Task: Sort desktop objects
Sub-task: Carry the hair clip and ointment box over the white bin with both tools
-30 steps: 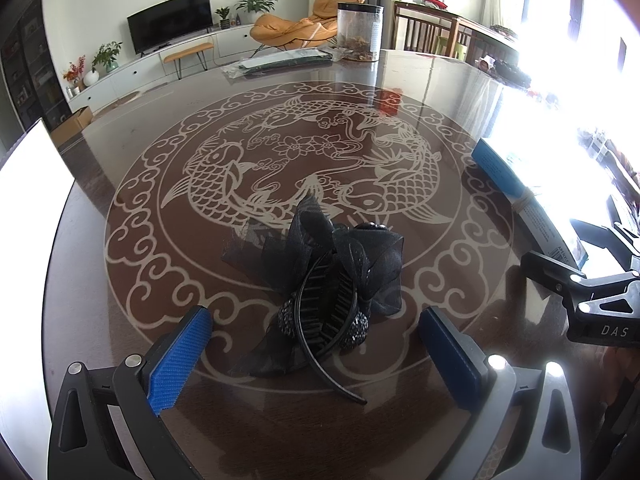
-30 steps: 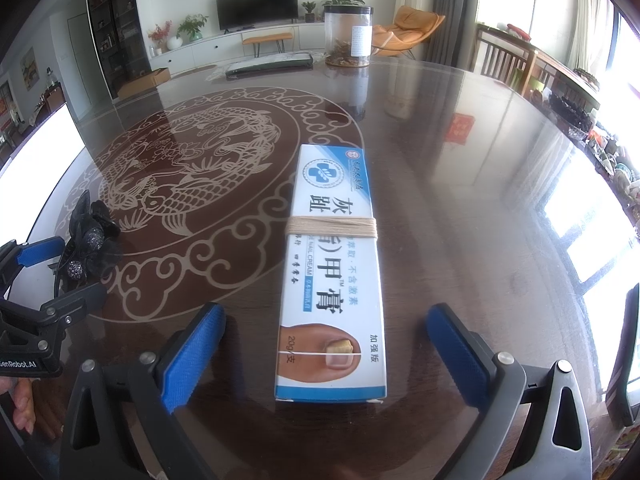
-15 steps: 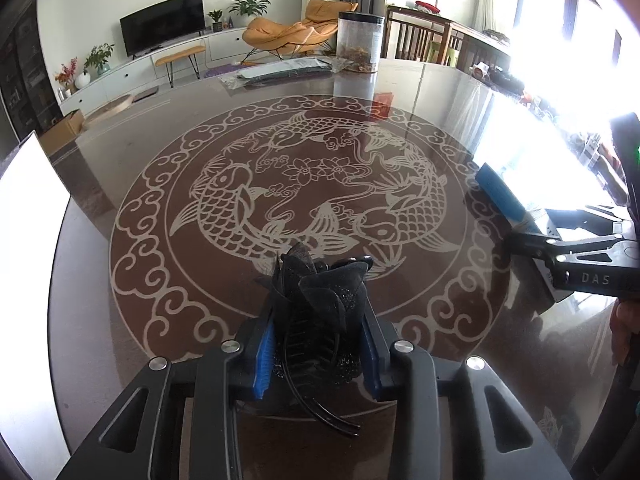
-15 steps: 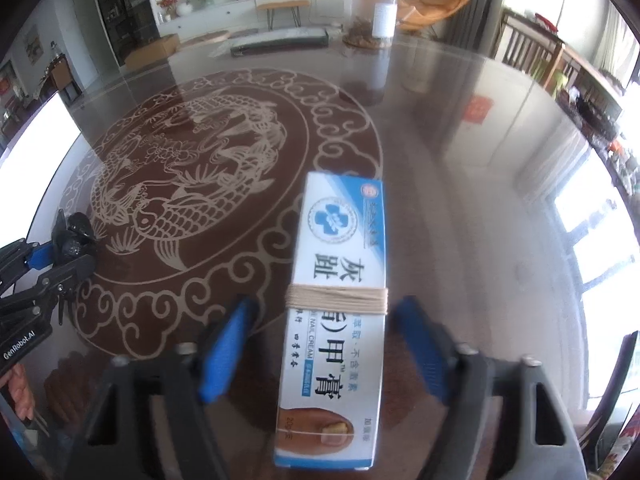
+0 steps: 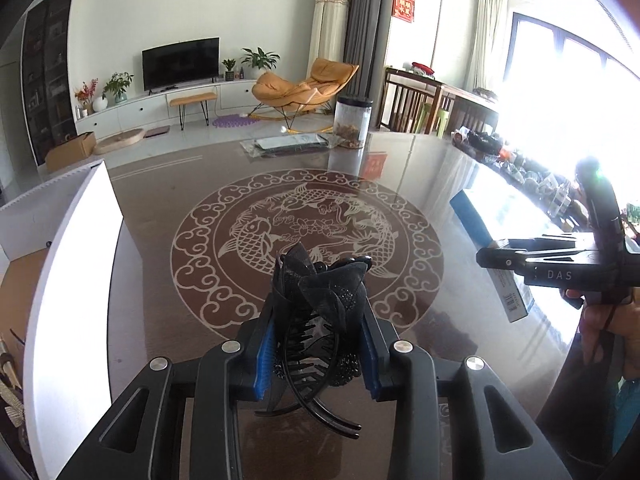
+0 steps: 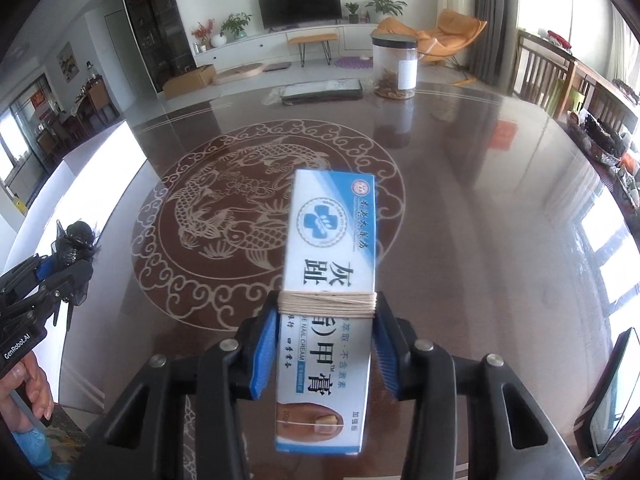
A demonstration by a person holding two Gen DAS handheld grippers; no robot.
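Left gripper (image 5: 318,354): blue pads clamped on black hair claw (image 5: 320,312) with gauze bow, raised clear of bench (image 5: 160,240); right gripper (image 6: 326,350): jaws just closing, pads pressed on blue-and-white cream box (image 6: 326,280) bound with twine, lifted above carp medallion (image 6: 224,216); beyond: clear jar (image 6: 394,66), flat packet (image 6: 322,92); white panel (image 5: 76,280) at left edge.

We can't read the small print on the blue-and-white cardboard nail-cream box (image 6: 326,312); its lower corners sit behind the blue pads. The white rectangular bin (image 5: 68,280) runs off the left edge, and window glare washes out the table's right side.
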